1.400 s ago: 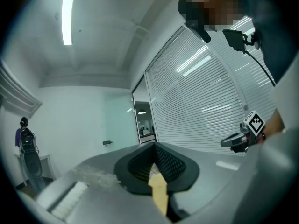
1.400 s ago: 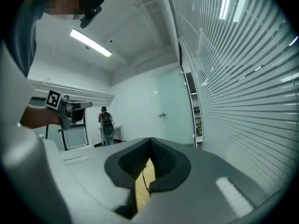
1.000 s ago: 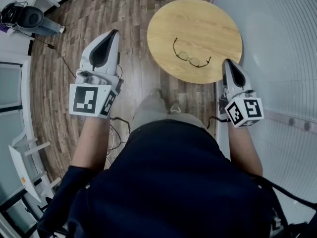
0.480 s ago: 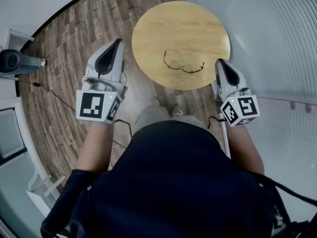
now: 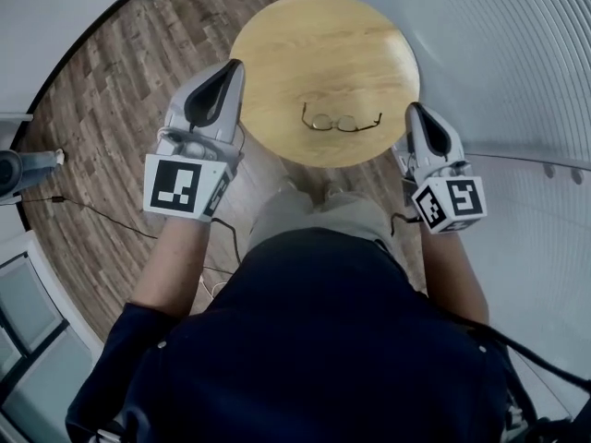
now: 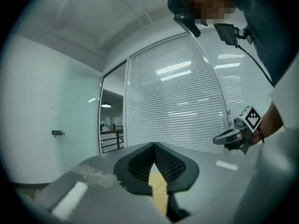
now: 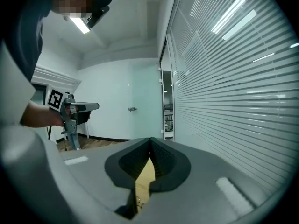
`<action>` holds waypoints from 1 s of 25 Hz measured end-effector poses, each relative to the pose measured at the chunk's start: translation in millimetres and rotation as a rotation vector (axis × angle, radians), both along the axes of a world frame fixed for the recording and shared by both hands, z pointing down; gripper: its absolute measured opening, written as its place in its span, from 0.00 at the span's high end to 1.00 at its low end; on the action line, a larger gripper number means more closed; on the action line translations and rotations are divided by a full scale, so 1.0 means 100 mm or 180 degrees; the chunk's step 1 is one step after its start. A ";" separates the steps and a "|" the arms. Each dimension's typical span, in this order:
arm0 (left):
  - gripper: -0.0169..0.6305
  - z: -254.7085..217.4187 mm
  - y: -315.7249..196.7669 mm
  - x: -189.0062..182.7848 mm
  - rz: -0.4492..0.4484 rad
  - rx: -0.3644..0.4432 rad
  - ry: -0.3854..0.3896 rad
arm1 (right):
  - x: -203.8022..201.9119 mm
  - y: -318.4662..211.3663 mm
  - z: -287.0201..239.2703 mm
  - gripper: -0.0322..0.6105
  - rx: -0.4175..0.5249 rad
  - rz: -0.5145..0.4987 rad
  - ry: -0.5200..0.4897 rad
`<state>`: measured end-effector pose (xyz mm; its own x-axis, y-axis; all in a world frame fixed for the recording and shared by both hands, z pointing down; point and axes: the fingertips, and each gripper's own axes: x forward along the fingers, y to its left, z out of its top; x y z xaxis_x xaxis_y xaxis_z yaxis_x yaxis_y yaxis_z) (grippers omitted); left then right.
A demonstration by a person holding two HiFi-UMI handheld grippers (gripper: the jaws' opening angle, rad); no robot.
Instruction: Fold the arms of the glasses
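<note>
A round pale wooden worktop is carrying thin wire-framed glasses, arms apparently open. The left gripper and right gripper are hovering, jaws together, empty; a careless nudge is risking sliding the glasses off.

left gripper: jaws together, empty | right gripper: far right, before blinds

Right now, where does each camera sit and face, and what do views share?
Head view: on the head, facing steeply down at glasses on round table; torso, forearms, left gripper, right gripper show.
Left gripper view: along its shut jaws toward blinds; right gripper shows.
Right gripper view: along its shut jaws toward pale wall; left gripper shows.
Both gripper views share the round table.
</note>
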<state>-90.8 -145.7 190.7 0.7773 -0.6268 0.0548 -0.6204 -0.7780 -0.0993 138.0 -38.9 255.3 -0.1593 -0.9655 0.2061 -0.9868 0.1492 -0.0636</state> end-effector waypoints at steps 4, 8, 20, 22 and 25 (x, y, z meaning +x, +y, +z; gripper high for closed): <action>0.97 0.10 -0.09 0.02 0.0093 -0.0040 0.0011 | 0.00 -0.02 0.07 0.94 -0.0069 0.0033 0.0176; 0.97 0.26 -0.13 0.07 0.0024 -0.0079 0.0005 | 0.07 -0.05 0.21 0.94 -0.0095 -0.0001 0.0187; 0.97 0.56 -0.13 0.32 -0.0075 -0.0136 -0.0130 | 0.09 -0.18 0.52 0.94 -0.0121 -0.0198 0.0137; 0.97 0.68 -0.14 0.36 -0.0069 -0.0176 -0.0188 | 0.11 -0.18 0.68 0.94 -0.0173 -0.0224 0.0144; 0.97 0.83 -0.14 0.40 -0.0060 -0.0231 -0.0259 | 0.14 -0.14 0.93 0.94 -0.0300 -0.0226 0.0088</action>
<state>-50.7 -159.5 273.6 0.7564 -0.6334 0.1629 -0.6273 -0.7731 -0.0937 151.5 -53.4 348.4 -0.2196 -0.9281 0.3007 -0.9755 0.2134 -0.0535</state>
